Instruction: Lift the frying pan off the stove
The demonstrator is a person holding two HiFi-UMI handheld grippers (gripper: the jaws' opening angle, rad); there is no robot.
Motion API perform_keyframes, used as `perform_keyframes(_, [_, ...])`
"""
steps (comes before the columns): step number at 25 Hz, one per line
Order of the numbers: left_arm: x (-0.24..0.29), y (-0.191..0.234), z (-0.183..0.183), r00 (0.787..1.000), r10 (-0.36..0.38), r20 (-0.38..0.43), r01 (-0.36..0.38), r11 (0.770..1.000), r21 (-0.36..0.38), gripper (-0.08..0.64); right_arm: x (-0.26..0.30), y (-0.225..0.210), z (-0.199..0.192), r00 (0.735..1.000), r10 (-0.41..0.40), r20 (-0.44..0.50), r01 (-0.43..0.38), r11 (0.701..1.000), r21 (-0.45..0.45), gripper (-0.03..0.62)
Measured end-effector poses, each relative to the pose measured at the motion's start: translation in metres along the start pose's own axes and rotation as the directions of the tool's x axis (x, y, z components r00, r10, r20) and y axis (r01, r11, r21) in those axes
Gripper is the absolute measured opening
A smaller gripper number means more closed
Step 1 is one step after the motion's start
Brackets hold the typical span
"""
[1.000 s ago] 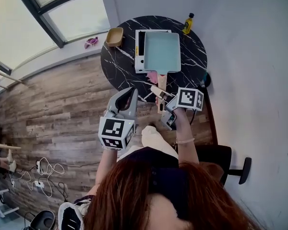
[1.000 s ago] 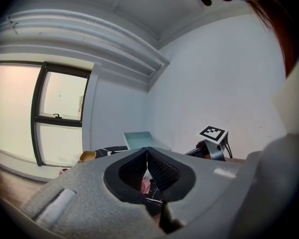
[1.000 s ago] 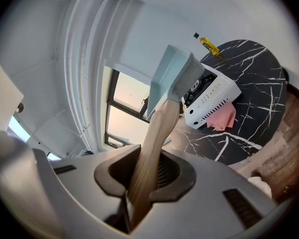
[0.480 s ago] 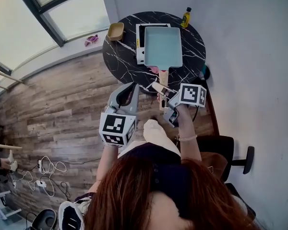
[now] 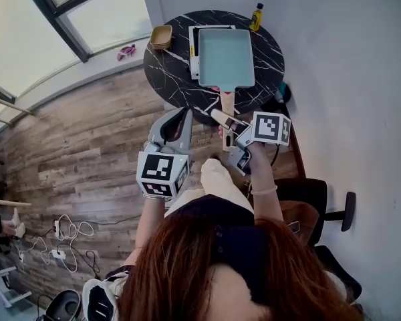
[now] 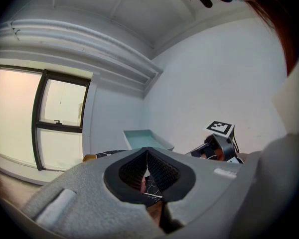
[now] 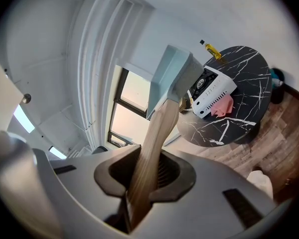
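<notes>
A rectangular teal frying pan [image 5: 226, 59] with a wooden handle [image 5: 227, 105] hangs over the white stove [image 5: 194, 47] on the round black marble table [image 5: 167, 79]. My right gripper [image 5: 222, 120] is shut on the handle's near end. In the right gripper view the handle [image 7: 154, 143] runs up from between the jaws to the pan [image 7: 172, 78], which is lifted clear of the stove [image 7: 213, 91]. My left gripper [image 5: 182, 116] is shut and empty over the floor, left of the handle. The left gripper view shows the pan [image 6: 147, 138] beyond the left gripper [image 6: 147, 169].
A yellow oil bottle [image 5: 256, 17] stands at the table's far edge and a wooden bowl [image 5: 161, 37] at its left. A pink cloth [image 7: 222, 106] lies beside the stove. A dark chair [image 5: 321, 212] is at my right, a white wall behind the table.
Both grippers have shifted upward in the head view, and the pan has gone along in the right gripper. The left gripper stays shut and empty.
</notes>
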State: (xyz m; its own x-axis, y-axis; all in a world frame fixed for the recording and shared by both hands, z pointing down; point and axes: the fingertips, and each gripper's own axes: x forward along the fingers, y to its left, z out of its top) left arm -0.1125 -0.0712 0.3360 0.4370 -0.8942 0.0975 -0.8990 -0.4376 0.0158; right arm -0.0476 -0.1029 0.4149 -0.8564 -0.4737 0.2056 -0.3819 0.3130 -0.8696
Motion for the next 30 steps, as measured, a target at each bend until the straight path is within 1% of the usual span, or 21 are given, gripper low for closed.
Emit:
perform_keyframes(8, [-0.007,-0.002,-0.009,1.0,-0.012,0.005,0.012,1.0,-0.004,0.014,-0.008,0.006,-0.013,1.0,-0.003,0.009,0.004,1.0,-0.014,0.077])
perform_keyframes(17, [-0.009,-0.009,-0.009,0.999,-0.033,0.024,0.033,0.999,-0.006,0.014,-0.017,0.011,-0.019,1.0,-0.006,0.028,0.006,1.0,-0.016,0.078])
perform_keyframes(30, [-0.012,-0.014,-0.012,0.999,-0.046,0.026,0.047,0.999,-0.019,0.014,-0.027,0.02,-0.028,1.0,-0.001,0.031,0.002,1.0,-0.031,0.08])
